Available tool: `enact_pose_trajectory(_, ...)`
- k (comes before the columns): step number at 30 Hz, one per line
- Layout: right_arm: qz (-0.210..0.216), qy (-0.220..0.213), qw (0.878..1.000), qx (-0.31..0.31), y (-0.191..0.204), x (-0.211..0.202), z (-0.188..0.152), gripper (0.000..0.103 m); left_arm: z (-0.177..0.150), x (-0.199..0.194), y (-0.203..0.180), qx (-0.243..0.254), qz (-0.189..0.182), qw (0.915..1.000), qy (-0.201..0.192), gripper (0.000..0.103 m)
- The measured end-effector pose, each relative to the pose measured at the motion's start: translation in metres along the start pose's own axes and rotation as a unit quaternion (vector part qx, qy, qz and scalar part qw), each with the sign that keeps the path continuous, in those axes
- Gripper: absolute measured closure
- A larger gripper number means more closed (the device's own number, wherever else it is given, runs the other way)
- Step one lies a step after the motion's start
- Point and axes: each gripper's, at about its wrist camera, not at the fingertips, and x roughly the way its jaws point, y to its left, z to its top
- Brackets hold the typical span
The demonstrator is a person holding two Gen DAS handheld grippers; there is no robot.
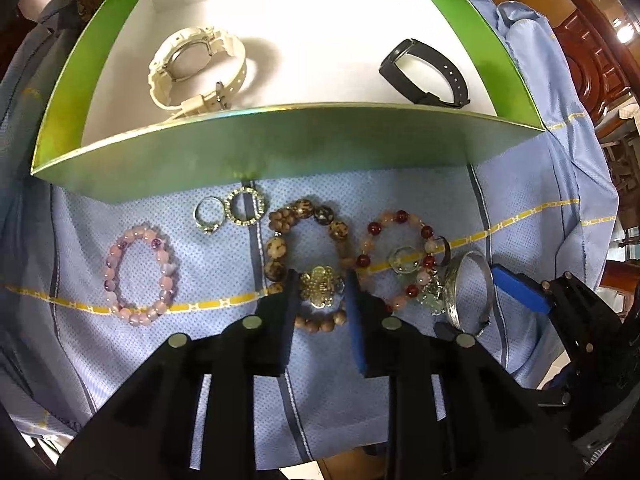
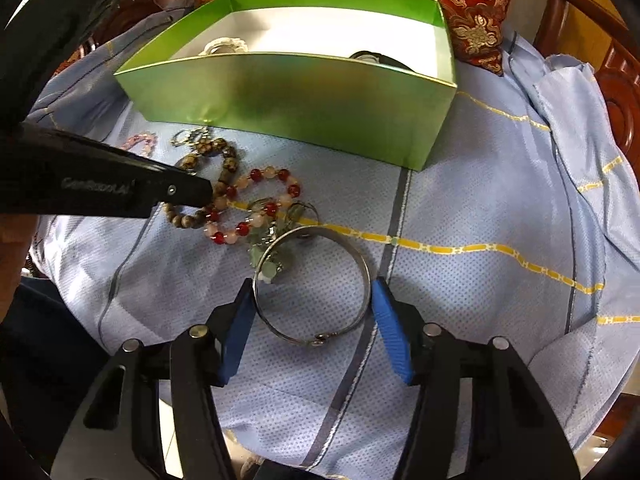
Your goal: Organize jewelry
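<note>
**A:** What have I got on the left?

**B:** From my seat, the left gripper [image 1: 322, 288] is spread partway, one finger on either side of the gold flower charm [image 1: 321, 291] on the brown bracelet [image 1: 310, 236]. I can't tell whether the pads touch it; nothing is pinched. Its fingers hide the bracelet's near beads.

**A:** And the right?

**B:** The right gripper [image 2: 314, 300] stands wide, fingers flanking the silver bangle [image 2: 314, 286], which lies flat on the blue cloth [image 2: 480, 200] in front of the green box [image 2: 288, 104]. The left pad looks against the rim; the right sits just beside it. I wouldn't call it gripped.

**A:** The rest?

**B:** In front of the box: pink bracelet [image 1: 140, 272] to the left, two rings [image 1: 230, 210] close under its wall, red bracelet [image 1: 394, 258] between the brown one and the bangle. A small ring and a greenish cluster [image 2: 266, 254] lie tangled there; I can't make out what the cluster is.

**A:** Inside the box?

**B:** White watch [image 1: 198, 70] and black band [image 1: 426, 72]. In the right view the wall hides all but their tops, and the left gripper's arm covers part of the brown bracelet.
</note>
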Motion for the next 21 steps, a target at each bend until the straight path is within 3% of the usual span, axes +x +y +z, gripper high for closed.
enact_pose_trajectory(10,-0.013,-0.026,1.000,-0.002,0.001,-0.026,0.008,0.045,-0.012,-0.047,-0.003,0.011,-0.019,0.9979,-0.060,0.080)
enact_pose_trajectory(15,0.012,-0.076,0.997,0.005,0.000,-0.062,0.024,0.046,-0.008,-0.095,0.011,0.004,-0.030,0.9892,-0.143,0.080)
enact_pose_trajectory(19,0.019,-0.126,0.992,0.004,0.000,-0.088,0.060,0.053,0.022,-0.123,0.027,-0.018,0.028,0.9788,-0.202,0.080)
enact_pose_trajectory(21,0.012,-0.136,0.991,0.001,0.001,-0.089,0.079,0.053,0.041,-0.123,0.040,-0.036,0.026,0.9778,-0.205,0.080)
